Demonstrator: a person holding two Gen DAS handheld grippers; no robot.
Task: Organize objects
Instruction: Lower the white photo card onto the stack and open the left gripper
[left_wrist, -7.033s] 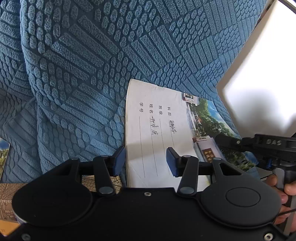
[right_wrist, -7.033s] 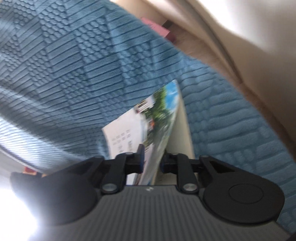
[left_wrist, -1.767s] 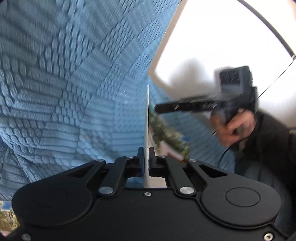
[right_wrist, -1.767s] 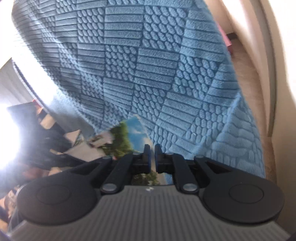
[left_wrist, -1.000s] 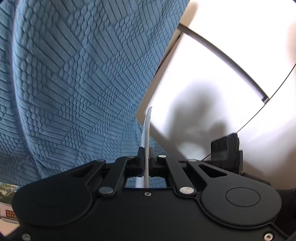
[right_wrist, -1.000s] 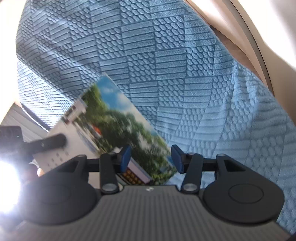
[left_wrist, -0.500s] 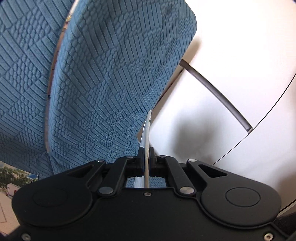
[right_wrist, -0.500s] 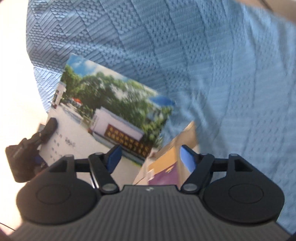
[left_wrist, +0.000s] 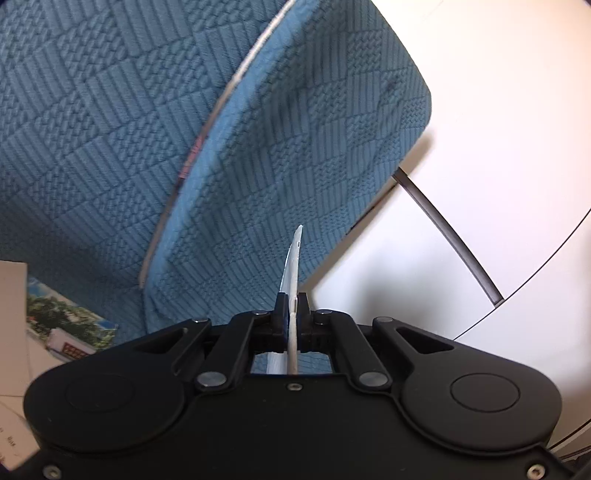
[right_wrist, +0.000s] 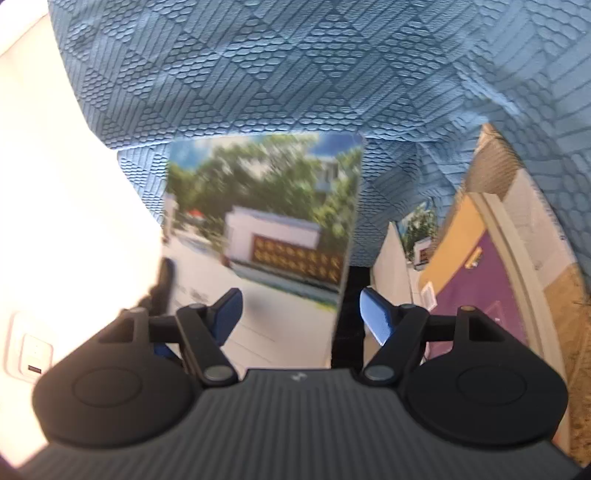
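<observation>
Thin notebook (left_wrist: 291, 266) seen edge-on at frame centre, clamped in left tool (left_wrist: 292, 314), against blue textured cover (left_wrist: 110, 110). Right tool (right_wrist: 301, 314) spread apart, empty. Best carried level and laid squarely onto stacked books (right_wrist: 476, 266) at right.

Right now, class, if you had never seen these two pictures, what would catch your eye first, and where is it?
First, the blue quilted sofa fabric filling the background of both views. Then the notebook with its photo cover of trees and a gate, standing in front of the open right gripper. In the left wrist view, the left gripper pinches that thin notebook edge-on.
</observation>
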